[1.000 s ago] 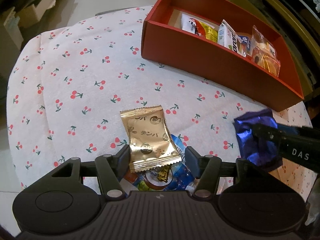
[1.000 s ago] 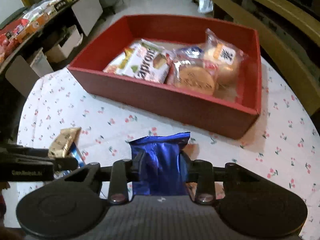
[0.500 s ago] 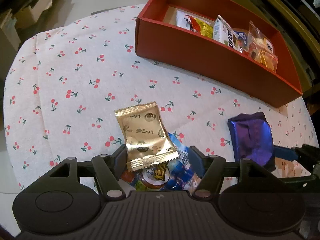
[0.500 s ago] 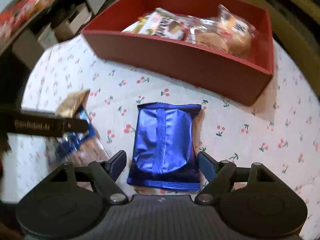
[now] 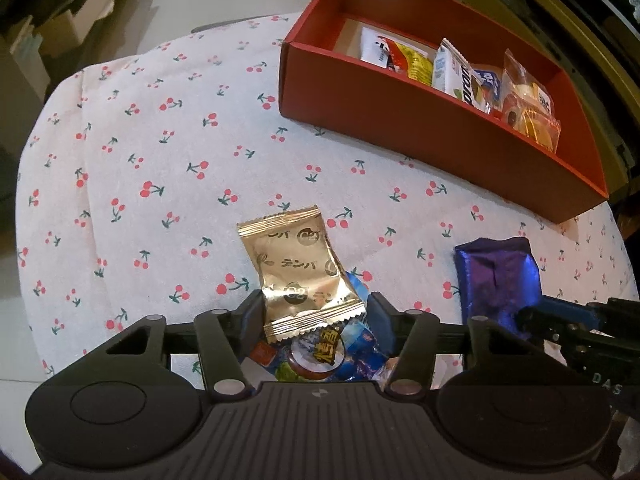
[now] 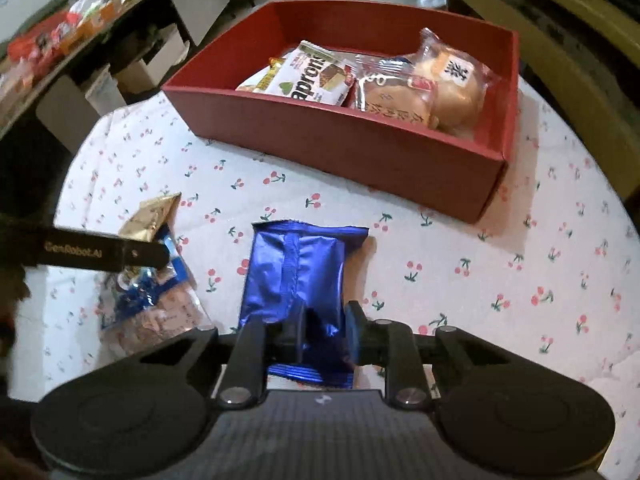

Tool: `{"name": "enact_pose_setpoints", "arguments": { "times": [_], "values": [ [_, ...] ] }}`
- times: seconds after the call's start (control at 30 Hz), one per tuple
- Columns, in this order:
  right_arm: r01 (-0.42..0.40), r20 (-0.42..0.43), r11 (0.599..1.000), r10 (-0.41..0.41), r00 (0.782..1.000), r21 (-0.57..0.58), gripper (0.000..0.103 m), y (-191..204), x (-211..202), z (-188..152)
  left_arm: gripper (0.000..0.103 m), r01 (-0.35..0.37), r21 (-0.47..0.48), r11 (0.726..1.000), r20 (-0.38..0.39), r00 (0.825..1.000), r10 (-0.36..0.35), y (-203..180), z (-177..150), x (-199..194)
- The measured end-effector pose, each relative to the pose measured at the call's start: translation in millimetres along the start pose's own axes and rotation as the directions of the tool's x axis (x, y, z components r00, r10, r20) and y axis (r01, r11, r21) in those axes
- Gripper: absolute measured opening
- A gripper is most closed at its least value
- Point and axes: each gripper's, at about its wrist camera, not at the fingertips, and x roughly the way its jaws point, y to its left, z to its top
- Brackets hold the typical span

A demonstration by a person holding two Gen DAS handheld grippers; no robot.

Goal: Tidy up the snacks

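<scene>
A gold snack packet [image 5: 298,270] lies on the cherry-print tablecloth over a blue snack bag [image 5: 340,354]. My left gripper [image 5: 316,314] is open, its fingers on either side of the near end of both packets. A shiny blue packet [image 6: 298,270] lies flat on the cloth; my right gripper [image 6: 322,330] is shut on its near end. That packet also shows at the right of the left wrist view [image 5: 496,274]. The red box [image 6: 360,140] stands behind and holds several wrapped snacks. The gold packet shows at the left of the right wrist view [image 6: 150,218].
The round table's cloth [image 5: 160,152] drops off at the left and near edges. A dark shelf with more snack packs [image 6: 72,28] stands far left in the right wrist view. Wooden furniture [image 6: 560,12] runs behind the box.
My right gripper opened over the blue packet, then shut again on its near end. The left gripper stayed open around the gold and blue packets, shifting only slightly.
</scene>
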Motion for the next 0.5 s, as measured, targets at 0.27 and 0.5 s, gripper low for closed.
{"name": "enact_pose_setpoints", "arguments": {
  "times": [0.27,0.5],
  "values": [
    [0.009,0.007,0.995,-0.01,1.0,0.099,0.086,15,16,24,0.067,0.018,-0.005,1.0,-0.008,1.0,-0.018,1,0,2],
    [0.174,0.047,0.984,-0.171,0.984,-0.048,0.068,43,36,17,0.071,0.023,0.006,1.0,-0.014,1.0,-0.023,0,0,3]
  ]
}}
